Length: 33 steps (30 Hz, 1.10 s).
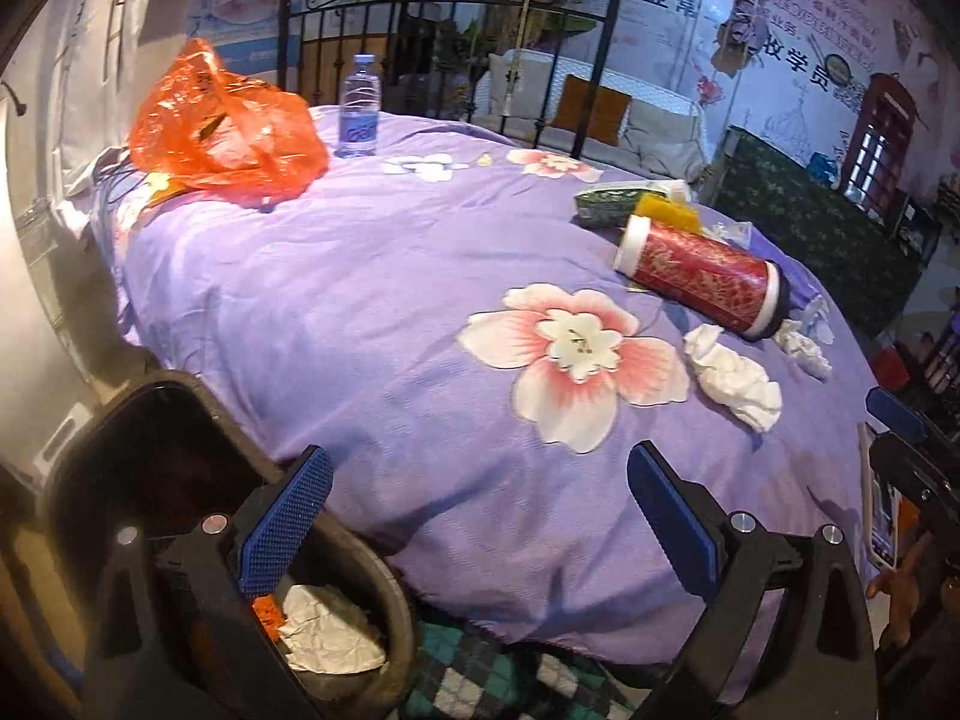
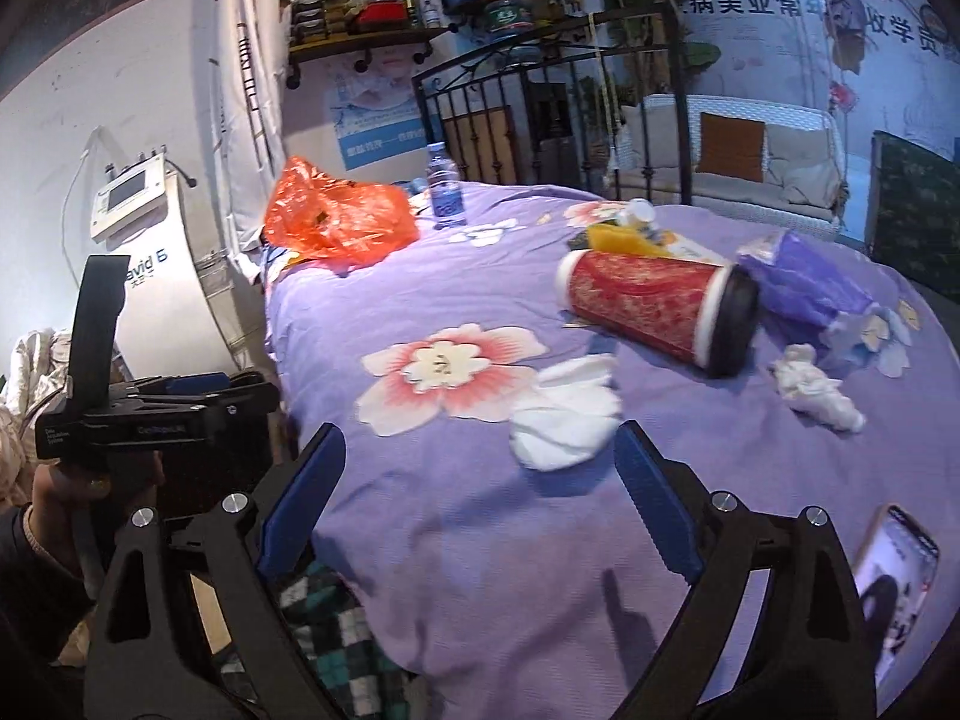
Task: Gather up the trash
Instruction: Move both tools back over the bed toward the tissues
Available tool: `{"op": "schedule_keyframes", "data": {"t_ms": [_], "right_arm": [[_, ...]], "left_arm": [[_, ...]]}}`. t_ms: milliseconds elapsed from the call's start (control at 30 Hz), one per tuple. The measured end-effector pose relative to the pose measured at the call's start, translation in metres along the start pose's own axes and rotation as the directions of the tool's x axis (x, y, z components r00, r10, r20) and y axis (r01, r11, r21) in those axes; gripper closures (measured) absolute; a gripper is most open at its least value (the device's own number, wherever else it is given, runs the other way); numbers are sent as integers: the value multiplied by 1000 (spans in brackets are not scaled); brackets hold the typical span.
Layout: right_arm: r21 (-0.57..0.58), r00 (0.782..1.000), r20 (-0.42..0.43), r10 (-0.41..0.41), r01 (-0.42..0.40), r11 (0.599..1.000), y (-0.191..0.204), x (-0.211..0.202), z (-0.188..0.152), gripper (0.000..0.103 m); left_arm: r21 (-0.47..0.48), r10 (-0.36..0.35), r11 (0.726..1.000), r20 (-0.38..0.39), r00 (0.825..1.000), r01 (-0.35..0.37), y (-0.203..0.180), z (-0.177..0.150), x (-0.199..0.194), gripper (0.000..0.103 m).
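A crumpled white tissue (image 1: 733,377) lies on the purple flowered bed cover (image 1: 372,276), with a second tissue wad (image 1: 804,348) behind it. In the right wrist view the first tissue (image 2: 564,414) lies just ahead of my open, empty right gripper (image 2: 480,480), and the second wad (image 2: 819,396) lies to the right. My left gripper (image 1: 480,516) is open and empty, above the bed's near edge. A black trash bin (image 1: 336,630) at lower left holds crumpled paper. The left gripper shows at the left of the right wrist view (image 2: 150,414).
A red cylindrical canister (image 1: 702,276) lies on its side behind the tissues. An orange plastic bag (image 1: 228,126), a water bottle (image 1: 359,108), a green packet (image 1: 606,204), a purple bag (image 2: 804,282) and a phone (image 2: 900,576) are on the bed. A black metal headboard (image 1: 450,48) stands behind.
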State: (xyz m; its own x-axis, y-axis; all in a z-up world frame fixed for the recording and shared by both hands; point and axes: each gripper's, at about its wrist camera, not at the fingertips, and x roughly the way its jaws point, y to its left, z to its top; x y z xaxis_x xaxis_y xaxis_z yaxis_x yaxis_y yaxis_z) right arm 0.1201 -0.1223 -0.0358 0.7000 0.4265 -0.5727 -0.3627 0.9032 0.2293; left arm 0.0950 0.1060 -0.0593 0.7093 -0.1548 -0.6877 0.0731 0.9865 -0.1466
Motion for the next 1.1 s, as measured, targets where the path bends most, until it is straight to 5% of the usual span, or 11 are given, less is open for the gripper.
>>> {"op": "schedule_keyframes", "data": {"t_ms": [233,533,667,867,1100], "right_arm": [[159,992,28,-127,121,980,-96,-32,-4,12],[294,987,5,-158,150,944,-150,-18,-1,10],[229,976,72,-207,186,956,-150,-30,16,9],[195,980,19,-199,192,962,-170,-11,35,9],[140,974,-103,-202,216,966,-198,28,57,9]], "left_arm": [[119,-100,988,-15,995,101,-58,5,18,6],[208,-163,963,-55,985,171,-112,14,43,6],[240,-179,951,-78,981,193,-130,16,55,6],[319,-179,922,-154,972,221,-163,18,79,7],[345,-145,914,-212,966,213,-177,23,102,33]]}}
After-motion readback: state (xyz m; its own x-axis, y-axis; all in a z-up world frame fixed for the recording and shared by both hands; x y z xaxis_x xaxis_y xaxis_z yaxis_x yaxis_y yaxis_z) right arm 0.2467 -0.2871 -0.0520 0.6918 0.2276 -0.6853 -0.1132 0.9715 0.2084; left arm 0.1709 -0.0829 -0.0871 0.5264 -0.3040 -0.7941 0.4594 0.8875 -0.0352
